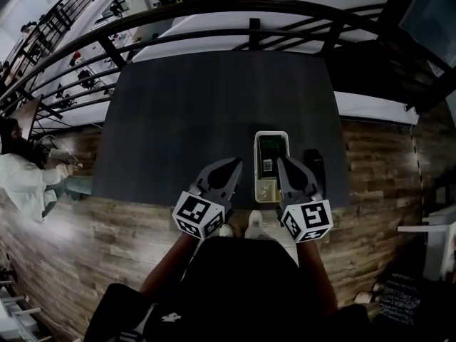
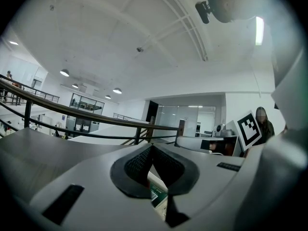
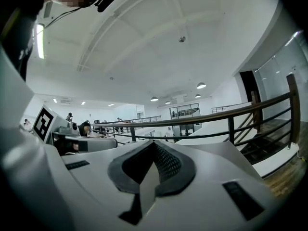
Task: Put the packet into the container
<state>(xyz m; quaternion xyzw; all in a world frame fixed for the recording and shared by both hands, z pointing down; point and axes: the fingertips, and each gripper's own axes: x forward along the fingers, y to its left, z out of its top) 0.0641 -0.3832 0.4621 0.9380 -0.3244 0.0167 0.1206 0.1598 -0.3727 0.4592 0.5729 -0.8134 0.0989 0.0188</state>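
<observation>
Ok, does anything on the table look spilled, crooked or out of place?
Nothing stands out. The container sits straight near the front edge of the table, the packet lies inside it, and nothing is spilled.

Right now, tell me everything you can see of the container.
The container is a pale rectangular tub with rounded corners, plastic by its look, standing open on the dark table near its front edge. A dark green packet with a barcode label lies inside. The left gripper and right gripper, both shut, flank its near end; whether either touches it cannot be told.
</observation>
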